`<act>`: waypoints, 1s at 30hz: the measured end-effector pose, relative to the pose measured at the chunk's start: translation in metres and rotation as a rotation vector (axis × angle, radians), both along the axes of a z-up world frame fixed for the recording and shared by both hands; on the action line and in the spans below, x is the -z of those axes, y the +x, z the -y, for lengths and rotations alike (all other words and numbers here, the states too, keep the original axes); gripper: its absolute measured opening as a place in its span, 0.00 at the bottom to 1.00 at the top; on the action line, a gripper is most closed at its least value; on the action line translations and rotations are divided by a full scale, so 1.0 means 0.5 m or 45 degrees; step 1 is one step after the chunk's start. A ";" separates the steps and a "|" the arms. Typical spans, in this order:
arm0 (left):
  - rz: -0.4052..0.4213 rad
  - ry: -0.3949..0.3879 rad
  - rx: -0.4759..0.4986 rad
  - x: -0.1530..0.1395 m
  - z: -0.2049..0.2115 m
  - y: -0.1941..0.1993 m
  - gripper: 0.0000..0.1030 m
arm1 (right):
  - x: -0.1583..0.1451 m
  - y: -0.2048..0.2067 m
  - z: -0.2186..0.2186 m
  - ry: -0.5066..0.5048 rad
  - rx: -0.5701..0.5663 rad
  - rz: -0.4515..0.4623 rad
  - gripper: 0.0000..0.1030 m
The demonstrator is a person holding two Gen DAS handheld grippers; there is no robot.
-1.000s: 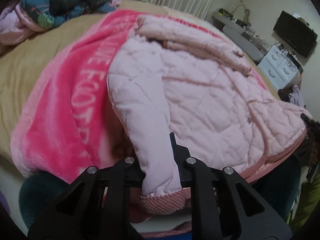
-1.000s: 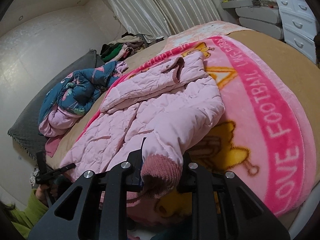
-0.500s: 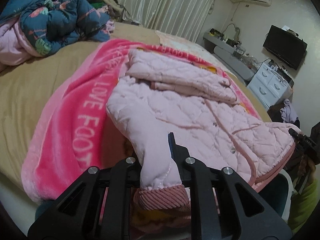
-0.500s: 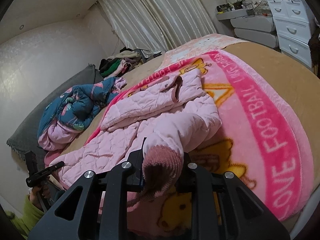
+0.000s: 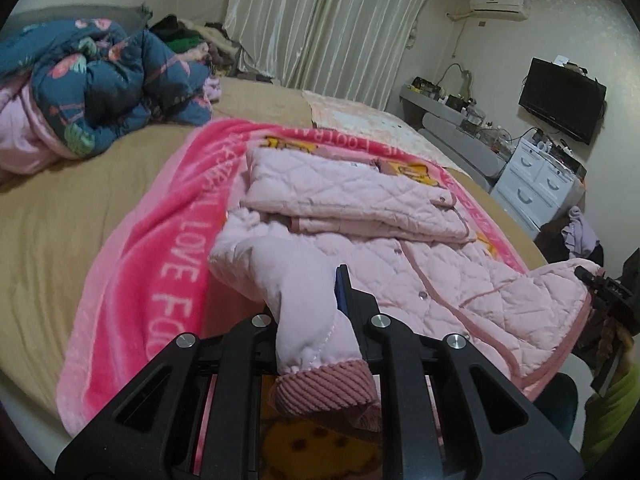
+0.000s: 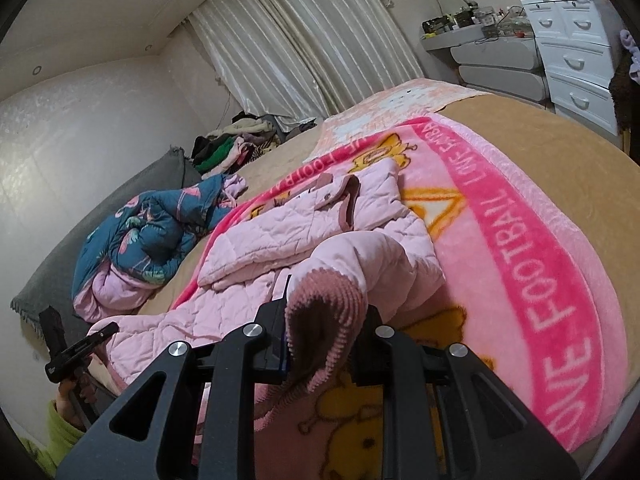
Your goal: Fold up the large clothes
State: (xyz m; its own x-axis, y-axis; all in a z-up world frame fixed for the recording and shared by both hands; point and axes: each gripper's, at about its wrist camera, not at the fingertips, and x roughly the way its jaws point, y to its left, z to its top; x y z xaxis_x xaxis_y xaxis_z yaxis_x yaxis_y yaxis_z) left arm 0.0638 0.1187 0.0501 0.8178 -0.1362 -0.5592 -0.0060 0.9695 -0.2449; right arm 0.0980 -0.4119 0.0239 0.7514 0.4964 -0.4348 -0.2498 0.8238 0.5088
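On the bed (image 5: 60,220), atop a pink fleece blanket (image 5: 132,280) lettered "LOVE FOOTBALL": one pale pink quilted jacket (image 5: 420,276), lying front-up.

Orientation, left wrist view: long axis runs from the hood (image 5: 344,188) at roughly 12 o'clock, folded down flat over the chest, to the hem at 4 o'clock near the bed's edge; snap placket runs along that same line.

Appearance: diamond-quilted body; smoother padded sleeves; dusty-rose trim along the front edge and hem; ribbed dusty-rose knit cuffs; small round snaps down the front.

Left gripper (image 5: 316,320): jaws clamped on the left sleeve (image 5: 292,280) just above its ribbed cuff (image 5: 324,388); cuff hangs toward 6 o'clock, sleeve lifted off the blanket and rising toward the shoulder at 11 o'clock.

Right gripper (image 6: 326,328): jaws clamped on the other sleeve (image 6: 384,264) at its cuff (image 6: 324,300); cuff mouth gapes toward the camera; sleeve arches back to the jacket body at 1 o'clock.

Cross-views: the right gripper shows at 3 o'clock in the left wrist view, the left at 8 o'clock in the right wrist view, each beside the jacket's hem.

Surroundings: crumpled blue floral quilt (image 5: 100,84) at 10 o'clock, well apart from the jacket; curtains (image 5: 320,24) at 12 o'clock; white drawers (image 5: 536,184) at 3 o'clock.
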 end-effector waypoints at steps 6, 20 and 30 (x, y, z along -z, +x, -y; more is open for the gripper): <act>0.054 0.029 -0.006 -0.027 0.006 0.027 0.08 | -0.010 0.027 0.002 0.025 0.029 0.018 0.18; 0.170 0.044 -0.057 -0.082 -0.012 0.094 0.08 | -0.069 0.100 -0.012 0.085 0.104 0.125 0.18; 0.228 0.012 -0.083 -0.105 -0.039 0.141 0.08 | -0.113 0.152 -0.025 0.077 0.146 0.194 0.18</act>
State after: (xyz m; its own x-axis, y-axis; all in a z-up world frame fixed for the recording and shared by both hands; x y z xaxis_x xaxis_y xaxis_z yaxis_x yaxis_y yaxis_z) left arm 0.1343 0.1384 0.1027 0.9115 -0.0746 -0.4046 -0.0263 0.9708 -0.2384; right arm 0.1739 -0.3996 0.0803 0.8592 0.4258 -0.2837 -0.2343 0.8203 0.5218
